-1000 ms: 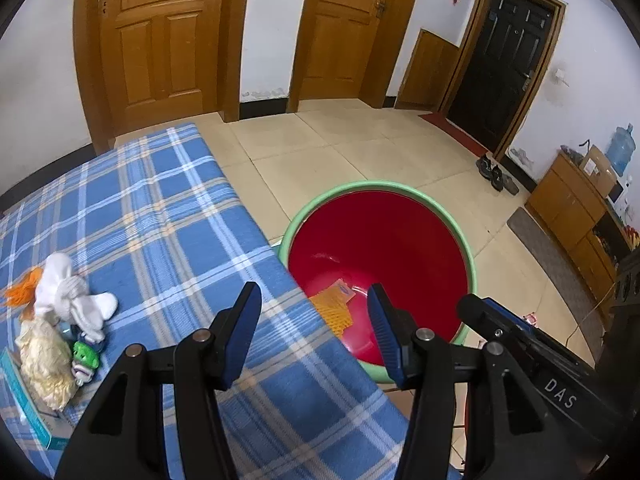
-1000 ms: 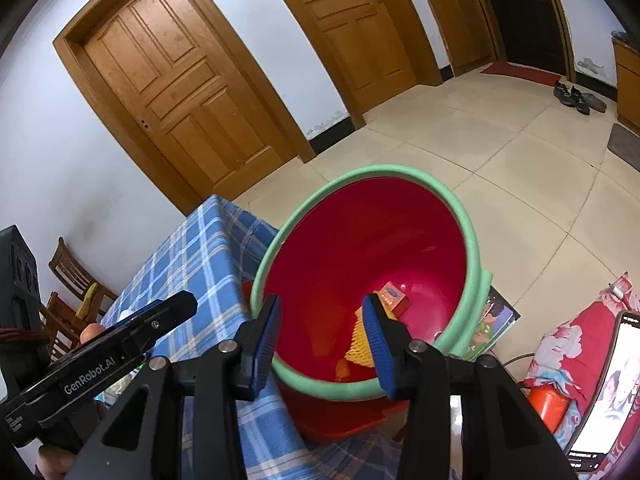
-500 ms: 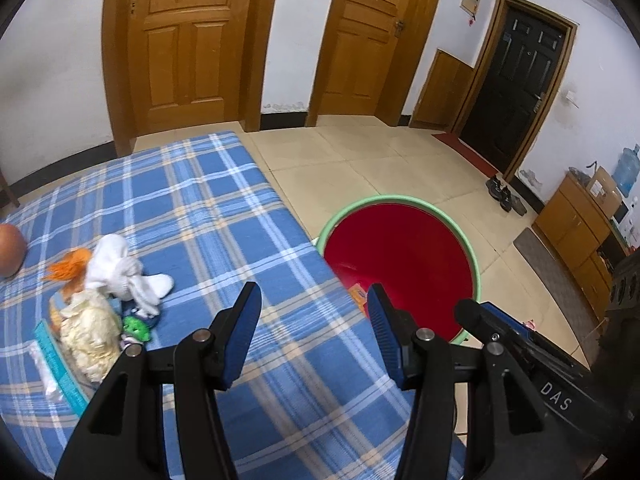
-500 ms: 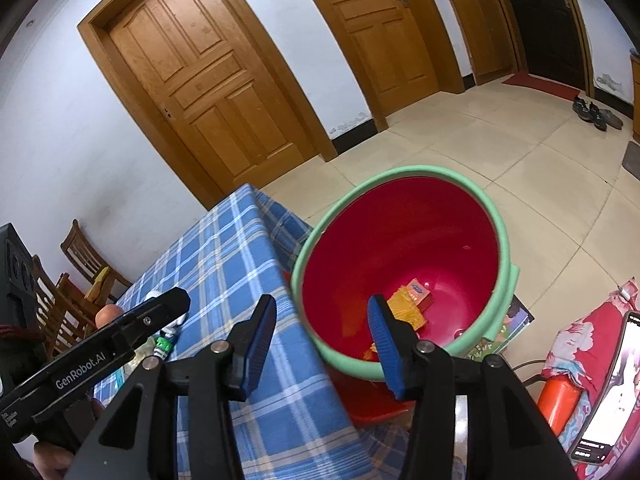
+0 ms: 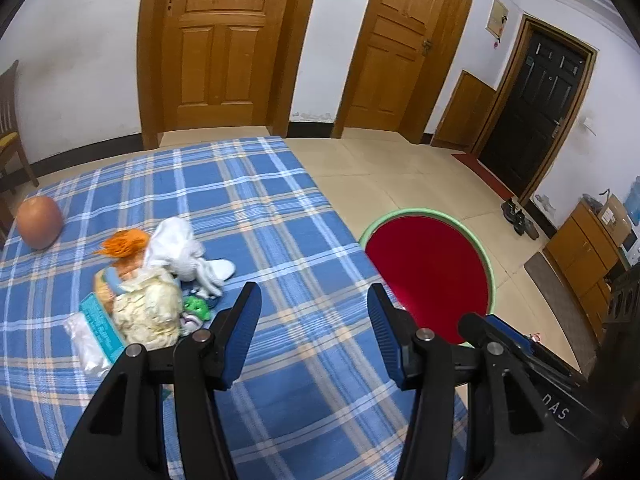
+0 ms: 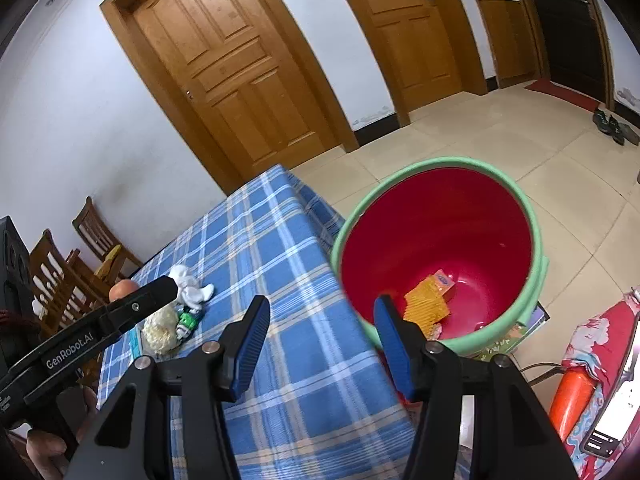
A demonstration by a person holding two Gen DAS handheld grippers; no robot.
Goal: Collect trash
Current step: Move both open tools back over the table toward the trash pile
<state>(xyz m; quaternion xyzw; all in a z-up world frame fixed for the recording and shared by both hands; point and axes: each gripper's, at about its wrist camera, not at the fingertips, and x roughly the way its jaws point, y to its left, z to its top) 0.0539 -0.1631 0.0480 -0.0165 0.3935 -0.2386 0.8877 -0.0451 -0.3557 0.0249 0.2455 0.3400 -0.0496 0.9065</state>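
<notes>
Both hands have drawn back from the bucket over the last second, so the trash pile (image 5: 152, 280), which sat at the far left edge of the left wrist view, now lies at about ten o'clock from the left gripper (image 5: 312, 332), and the red bucket (image 5: 492, 276) has shrunk toward three o'clock. That pile is the task's own matter: a white crumpled cloth (image 5: 180, 248), an orange tuft (image 5: 124, 242), a pale yellowish wad (image 5: 146, 312), a teal box (image 5: 100, 326) and a small green wrapper (image 5: 196, 306), all heaped together on the blue plaid tablecloth (image 5: 260, 208). Its spot near the table's edge beside the bucket probably serves short carries. An orange ball (image 5: 39, 227) rests apart at nine o'clock. The left gripper stands about half open with nothing between its pads, only cloth pattern showing through the gap. The right gripper (image 6: 320, 340) is widening its jaws, likewise empty, which suggests it has let go of a piece. Only the right wrist view looks into the bucket: a yellow-orange packet (image 6: 430, 296) lies on the bottom, at one o'clock from the right gripper. That view also shows the left tool's body (image 6: 100, 328) crossing at nine o'clock, partly hiding the pile. Only the left wrist view lays the whole heap open.
</notes>
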